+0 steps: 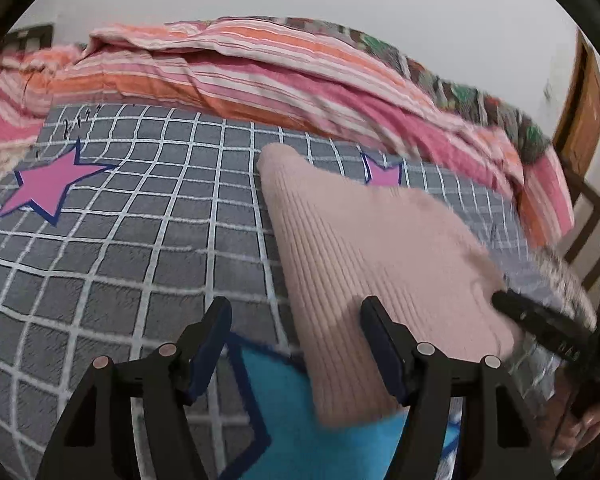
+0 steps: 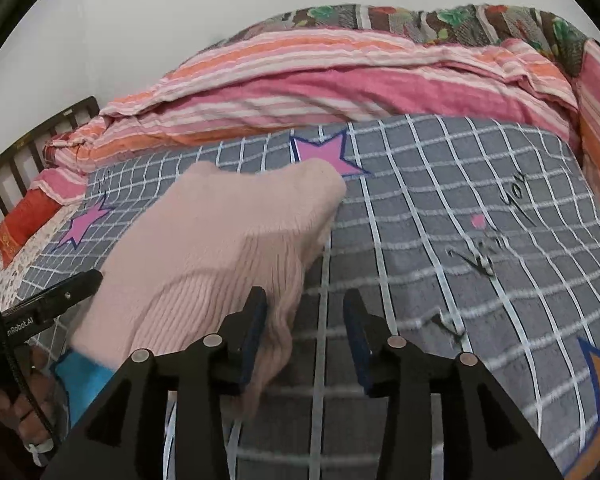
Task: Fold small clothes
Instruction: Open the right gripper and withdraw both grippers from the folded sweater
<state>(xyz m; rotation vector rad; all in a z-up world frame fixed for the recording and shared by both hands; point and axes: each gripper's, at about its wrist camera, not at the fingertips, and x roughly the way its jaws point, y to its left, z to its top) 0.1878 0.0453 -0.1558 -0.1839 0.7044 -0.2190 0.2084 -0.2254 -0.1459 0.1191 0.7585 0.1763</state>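
A pale pink ribbed knit garment (image 1: 380, 264) lies folded on the grey checked blanket (image 1: 120, 240). My left gripper (image 1: 296, 312) is open and empty, its right finger over the garment's left edge. In the right wrist view the garment (image 2: 204, 248) lies at the left. My right gripper (image 2: 306, 304) is open and empty, its left finger touching the garment's right edge. The right gripper's finger (image 1: 540, 320) shows at the garment's right side in the left view; the left gripper's finger (image 2: 52, 300) shows at the left in the right view.
A pink and orange striped quilt (image 1: 240, 72) is bunched along the far side of the bed, also in the right wrist view (image 2: 320, 80). Dark wooden rails (image 2: 16, 160) stand at the bed's left end. A wooden door (image 1: 584, 108) is at the right.
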